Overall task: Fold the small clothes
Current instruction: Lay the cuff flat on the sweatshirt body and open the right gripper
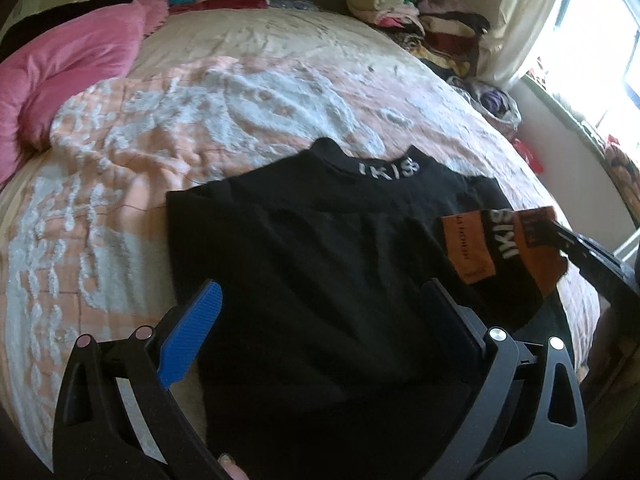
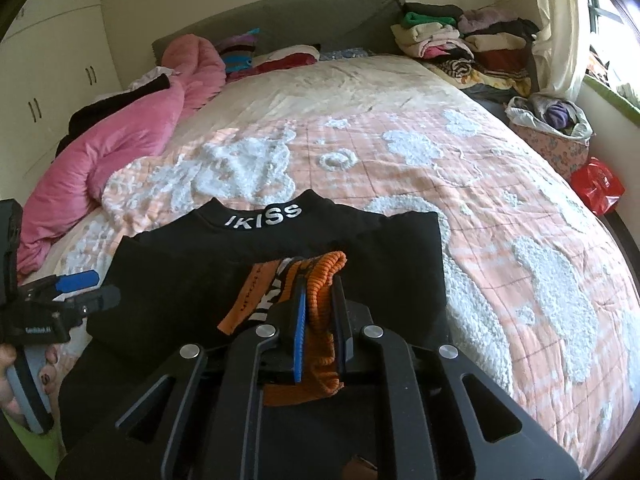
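Observation:
A black top (image 1: 320, 248) with white "IKISS" lettering on its collar lies on the bed, collar away from me; it also shows in the right wrist view (image 2: 248, 264). Its orange cuff (image 2: 320, 292) is folded over the body. My right gripper (image 2: 318, 284) is shut on that orange cuff and holds it over the top; the gripper reaches in from the right in the left wrist view (image 1: 560, 236). My left gripper (image 1: 324, 300) is open and empty, its blue pads (image 1: 192, 336) spread above the top's lower part. It shows at the left in the right wrist view (image 2: 88, 288).
The bed carries a peach and white quilt (image 2: 460, 184). A pink duvet (image 2: 132, 136) is heaped at the left. Stacks of folded clothes (image 2: 460, 40) sit at the far right corner. A basket of clothes (image 2: 552, 128) and a red bag (image 2: 596, 184) stand beside the bed on the right.

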A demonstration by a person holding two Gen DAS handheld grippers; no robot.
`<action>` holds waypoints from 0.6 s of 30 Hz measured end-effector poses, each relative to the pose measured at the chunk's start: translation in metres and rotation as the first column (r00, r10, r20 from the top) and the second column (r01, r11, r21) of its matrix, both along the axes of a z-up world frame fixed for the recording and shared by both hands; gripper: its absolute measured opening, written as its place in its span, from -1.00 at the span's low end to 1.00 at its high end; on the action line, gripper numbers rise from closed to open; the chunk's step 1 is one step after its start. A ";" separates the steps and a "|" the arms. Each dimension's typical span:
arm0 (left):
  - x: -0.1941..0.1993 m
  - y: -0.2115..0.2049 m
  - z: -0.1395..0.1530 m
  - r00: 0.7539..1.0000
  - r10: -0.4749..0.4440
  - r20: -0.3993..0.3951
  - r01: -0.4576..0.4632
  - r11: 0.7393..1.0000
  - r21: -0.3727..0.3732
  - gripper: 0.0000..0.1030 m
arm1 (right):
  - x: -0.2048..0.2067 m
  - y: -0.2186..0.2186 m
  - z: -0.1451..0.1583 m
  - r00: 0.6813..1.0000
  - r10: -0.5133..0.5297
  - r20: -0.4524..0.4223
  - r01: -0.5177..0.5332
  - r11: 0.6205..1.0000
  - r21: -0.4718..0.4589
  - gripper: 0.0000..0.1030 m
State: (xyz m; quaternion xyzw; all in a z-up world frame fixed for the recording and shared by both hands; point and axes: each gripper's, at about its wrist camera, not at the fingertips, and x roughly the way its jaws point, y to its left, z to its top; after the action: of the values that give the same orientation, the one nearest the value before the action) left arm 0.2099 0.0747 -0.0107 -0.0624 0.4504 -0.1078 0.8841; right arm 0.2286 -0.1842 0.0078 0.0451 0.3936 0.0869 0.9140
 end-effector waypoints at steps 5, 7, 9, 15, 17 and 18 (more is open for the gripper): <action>-0.001 -0.005 -0.003 1.000 -0.020 -0.009 0.020 1.000 -0.008 0.81 | -0.005 -0.006 0.001 0.999 -0.032 0.015 0.032 0.999 0.004 -0.44; -0.002 -0.006 -0.004 1.000 -0.023 -0.012 0.023 1.000 -0.012 0.81 | -0.006 -0.007 0.001 0.999 -0.032 0.017 0.032 0.999 0.010 -0.44; -0.003 -0.007 -0.005 1.000 -0.025 -0.014 0.025 1.000 -0.008 0.81 | -0.008 -0.006 0.001 1.000 -0.023 0.012 0.022 1.000 0.016 -0.44; -0.005 -0.007 -0.010 1.000 -0.028 -0.014 0.028 0.999 0.014 0.07 | -0.014 0.010 -0.007 0.999 0.037 -0.017 -0.036 0.999 0.030 -0.36; -0.004 -0.006 -0.017 0.999 -0.030 -0.036 0.031 0.999 0.022 0.06 | -0.015 0.018 -0.010 0.998 0.061 -0.027 -0.060 0.998 0.028 -0.33; -0.004 -0.005 -0.021 0.998 -0.028 -0.052 0.030 0.999 0.028 0.04 | -0.015 0.023 -0.012 0.996 0.080 -0.033 -0.080 0.996 0.027 -0.33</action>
State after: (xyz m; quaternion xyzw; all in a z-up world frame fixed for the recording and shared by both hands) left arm 0.2063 0.0697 -0.0317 -0.0460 0.4754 -0.1126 0.8713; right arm 0.2133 -0.1610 -0.0040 0.0426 0.4095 0.1278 0.9023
